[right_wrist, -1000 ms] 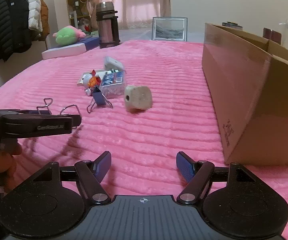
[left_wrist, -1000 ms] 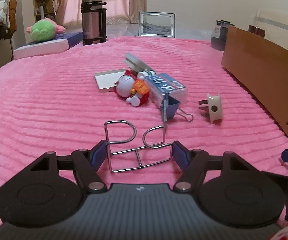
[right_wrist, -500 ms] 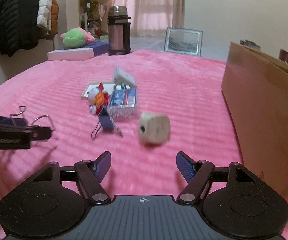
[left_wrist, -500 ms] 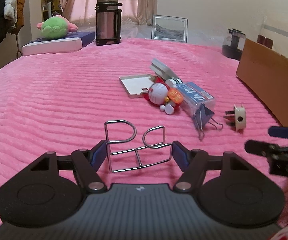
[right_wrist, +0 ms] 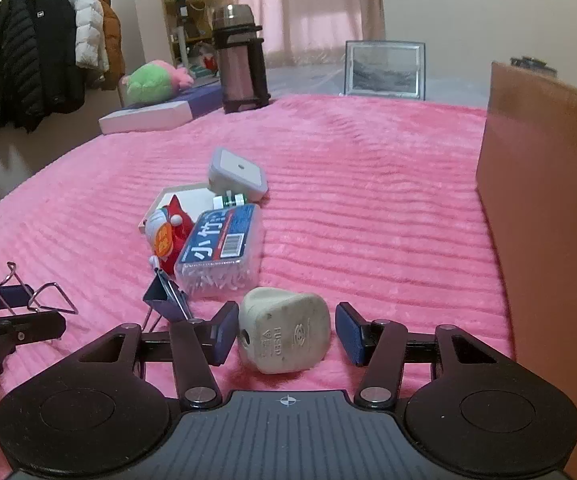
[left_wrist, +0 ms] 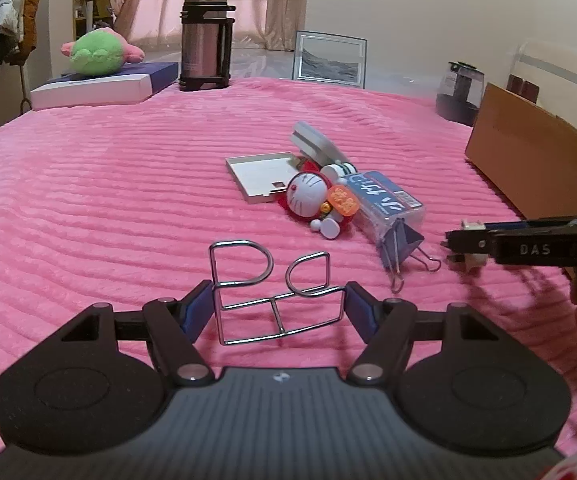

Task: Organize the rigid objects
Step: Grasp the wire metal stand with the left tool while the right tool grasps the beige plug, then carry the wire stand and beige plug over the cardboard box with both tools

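Pink ribbed bedspread (right_wrist: 368, 200) fills both views. Over the last second the right gripper (right_wrist: 285, 334) has closed in on the plug adapter (right_wrist: 284, 330), jaws apart astride it; just beyond lies the toothpick box (right_wrist: 220, 248). Left gripper (left_wrist: 276, 306) stays clamped on a wire binder clip (left_wrist: 272, 292).

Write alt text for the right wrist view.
The open right gripper straddles a white plug on a pink blanket. Behind lie a binder clip, a toothpick box and a toy; a cardboard box stands right.

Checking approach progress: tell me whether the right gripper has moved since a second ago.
Yes. The right gripper has advanced toward the white plug, now between its open fingers; the cardboard box looms nearer.
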Motion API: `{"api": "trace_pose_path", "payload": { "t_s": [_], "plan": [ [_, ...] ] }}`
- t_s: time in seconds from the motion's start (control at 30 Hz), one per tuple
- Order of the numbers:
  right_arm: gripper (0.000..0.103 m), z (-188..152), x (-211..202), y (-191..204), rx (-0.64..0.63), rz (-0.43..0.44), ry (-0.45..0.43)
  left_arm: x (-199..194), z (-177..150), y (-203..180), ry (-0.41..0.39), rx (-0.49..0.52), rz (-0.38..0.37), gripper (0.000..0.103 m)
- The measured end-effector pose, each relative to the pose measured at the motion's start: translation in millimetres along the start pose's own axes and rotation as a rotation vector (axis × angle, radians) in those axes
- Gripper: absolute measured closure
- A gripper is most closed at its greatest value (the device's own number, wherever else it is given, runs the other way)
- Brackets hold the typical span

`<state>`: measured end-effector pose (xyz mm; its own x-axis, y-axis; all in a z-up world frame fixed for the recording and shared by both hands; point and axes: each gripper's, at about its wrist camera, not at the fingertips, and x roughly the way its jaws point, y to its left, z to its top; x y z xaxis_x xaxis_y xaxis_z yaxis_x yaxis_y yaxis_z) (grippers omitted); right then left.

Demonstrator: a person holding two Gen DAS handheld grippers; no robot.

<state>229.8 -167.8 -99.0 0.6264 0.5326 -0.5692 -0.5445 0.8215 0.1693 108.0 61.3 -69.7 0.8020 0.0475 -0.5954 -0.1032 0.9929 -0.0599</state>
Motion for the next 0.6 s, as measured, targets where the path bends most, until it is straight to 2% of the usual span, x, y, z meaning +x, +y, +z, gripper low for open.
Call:
{"api": "trace_pose_path", "payload": {
  "t_s": [0.27,0.6],
  "plan": [
    [0.055,-3,-4,-2,0.032,0.022,0.016,-1,2,-9,-0.001,0.016,-0.035,0.037],
    [0.055,-17,-50,28,-0.018,-0.040,-0.003,-18,4,-22,0.005,0.062,-0.062,0.037]
  ]
}}
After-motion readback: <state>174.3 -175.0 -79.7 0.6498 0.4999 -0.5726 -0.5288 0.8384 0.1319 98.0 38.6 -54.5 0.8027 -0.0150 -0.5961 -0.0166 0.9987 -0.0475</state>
